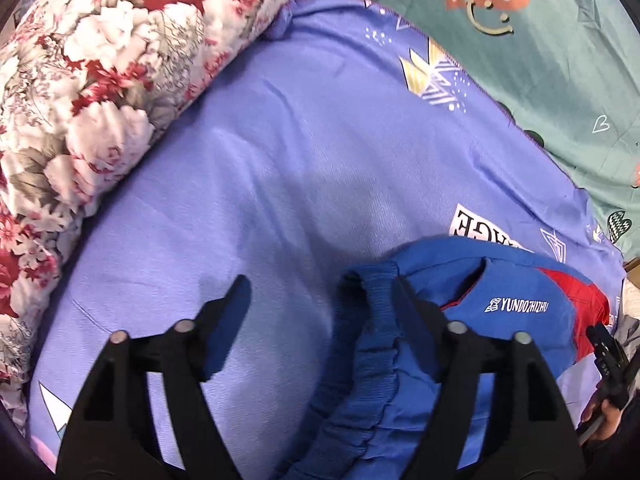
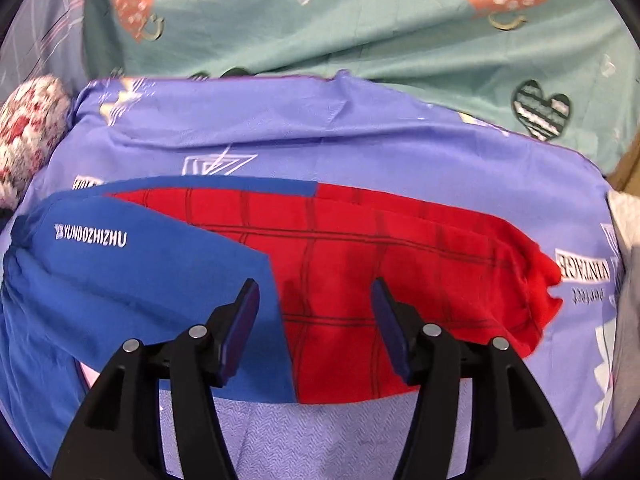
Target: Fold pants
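The pants (image 2: 360,264) are blue at the waist and red with a black grid on the legs. They lie folded lengthwise across a lilac bedsheet (image 2: 320,148). My right gripper (image 2: 314,286) is open and hovers over their middle, where blue meets red. In the left wrist view the ribbed blue waistband (image 1: 376,340) lies bunched between my fingers. My left gripper (image 1: 320,284) is open, its right finger (image 1: 412,312) over the waistband, its left finger (image 1: 236,300) over bare sheet. The white lettering on the pants (image 1: 518,305) shows in both views.
A floral quilt roll (image 1: 100,80) lies along the left of the sheet. A teal quilt with heart prints (image 2: 360,20) lies at the back. The right gripper and hand (image 1: 608,368) show at the left view's right edge. Grey cloth (image 2: 628,280) lies at far right.
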A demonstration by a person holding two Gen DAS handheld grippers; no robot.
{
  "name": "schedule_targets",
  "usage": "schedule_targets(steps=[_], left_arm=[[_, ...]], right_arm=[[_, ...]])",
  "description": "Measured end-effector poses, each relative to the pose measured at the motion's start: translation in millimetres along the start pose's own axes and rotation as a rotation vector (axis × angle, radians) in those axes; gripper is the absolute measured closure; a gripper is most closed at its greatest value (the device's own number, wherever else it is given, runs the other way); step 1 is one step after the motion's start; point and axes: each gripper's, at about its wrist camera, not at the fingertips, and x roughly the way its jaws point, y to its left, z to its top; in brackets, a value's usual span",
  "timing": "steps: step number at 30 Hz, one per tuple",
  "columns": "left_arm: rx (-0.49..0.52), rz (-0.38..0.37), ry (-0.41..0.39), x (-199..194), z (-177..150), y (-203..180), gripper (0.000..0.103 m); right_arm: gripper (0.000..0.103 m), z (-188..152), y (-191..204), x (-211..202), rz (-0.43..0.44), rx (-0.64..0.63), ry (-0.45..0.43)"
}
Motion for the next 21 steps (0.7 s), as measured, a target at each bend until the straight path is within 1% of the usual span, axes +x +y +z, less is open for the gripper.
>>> schedule_targets(steps=[1,2,3,4,5,6,7,8,9,10,11,12,13,15,16,17,18,19,21], left_arm=[[0.009,0.004,-0.002,0,2,-4,0.026],[0.02,0.002,-0.004,1,2,-7,0.026],[0.037,-0.013,-0.007,0,0,-13,0.026],[0.053,-0.032,-0.013,-1,-1,-20,0.026],[0.075,-0.051,-0.023,-1,-3,-29,0.025],[0.102,-0.06,-0.033,-1,-5,-37,0.024],[0.164,-0.037,-0.062,-1,-8,-52,0.023],[0.223,0.036,-0.097,1,-11,-64,0.023],[0.278,0.135,-0.126,6,-13,-74,0.023],[0.328,0.238,-0.127,19,-14,-83,0.024],[0.34,0.261,-0.106,29,-13,-85,0.026],[0.34,0.263,-0.08,38,-12,-86,0.027],[0.336,0.261,-0.056,47,-11,-85,0.028],[0.331,0.258,-0.041,55,-9,-82,0.028],[0.326,0.249,-0.034,58,-6,-79,0.027],[0.319,0.234,-0.027,59,-3,-77,0.027],[0.31,0.216,-0.025,57,0,-74,0.027],[0.295,0.185,-0.034,52,3,-69,0.027],[0.289,0.138,-0.036,49,8,-66,0.026]], right_arm=[[0.045,2,5,2,0.008,-0.009,0.002],[0.054,7,15,5,0.04,-0.016,0.002],[0.077,11,23,8,0.074,-0.015,0.006],[0.086,17,34,14,0.13,-0.01,0.019],[0.094,20,41,18,0.161,-0.013,0.023],[0.094,25,51,23,0.194,-0.024,0.025],[0.094,29,60,28,0.218,-0.035,0.032],[0.094,34,68,36,0.232,-0.038,0.049],[0.094,39,73,44,0.247,-0.028,0.071],[0.094,42,75,53,0.263,-0.009,0.096],[0.094,46,76,64,0.266,0.017,0.122],[0.097,50,75,68,0.263,0.034,0.108],[0.097,55,74,70,0.255,0.047,0.09],[0.098,67,66,74,0.14,0.081,0.048],[0.098,73,61,68,0.049,0.109,-0.008],[0.094,75,58,60,0.033,0.128,-0.052],[0.093,77,55,53,0.051,0.143,-0.084],[0.093,78,51,46,0.101,0.144,-0.089],[0.093,76,51,47,0.22,0.107,-0.008]])
